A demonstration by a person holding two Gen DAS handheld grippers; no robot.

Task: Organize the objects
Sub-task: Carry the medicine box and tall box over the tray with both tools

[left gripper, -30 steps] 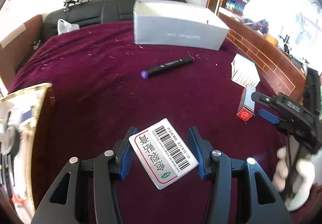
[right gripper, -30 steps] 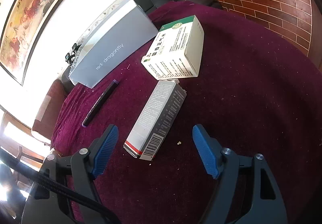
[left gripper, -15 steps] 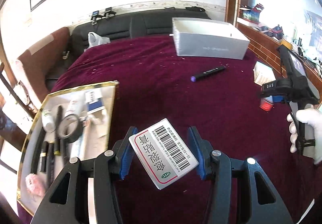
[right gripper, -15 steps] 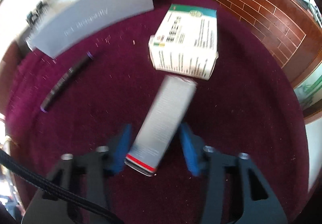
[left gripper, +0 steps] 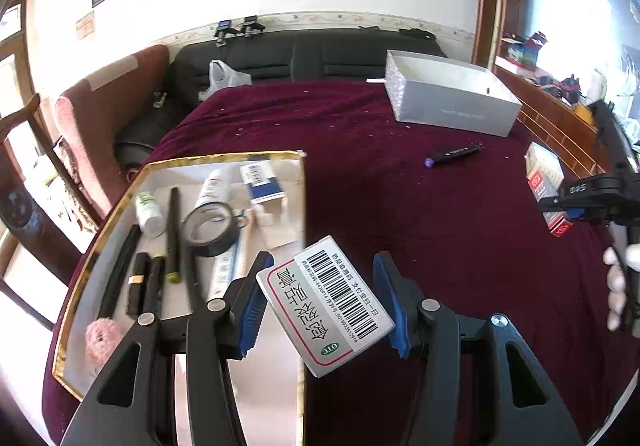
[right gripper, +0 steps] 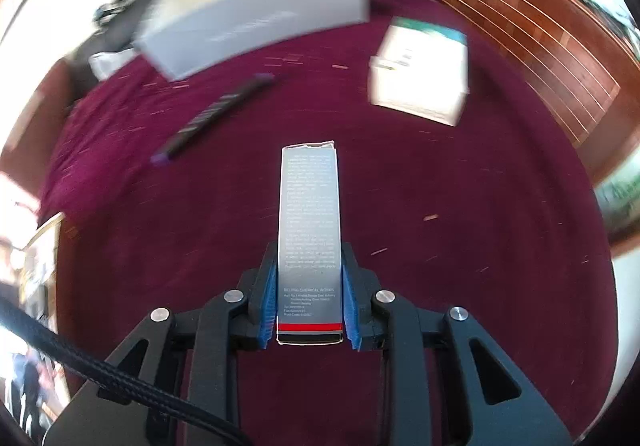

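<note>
Currently left gripper (left gripper: 326, 300) jaws pinch barcode box (left gripper: 325, 304) askew beside tray (left gripper: 104, 221); right gripper (right gripper: 309, 300) jaws, just closing, clamp silver carton (right gripper: 309, 221) by its end above the table; either may twist loose.

Both wrist views angle down over the maroon cloth (left gripper: 400, 205); right's seemingly blurred.
</note>
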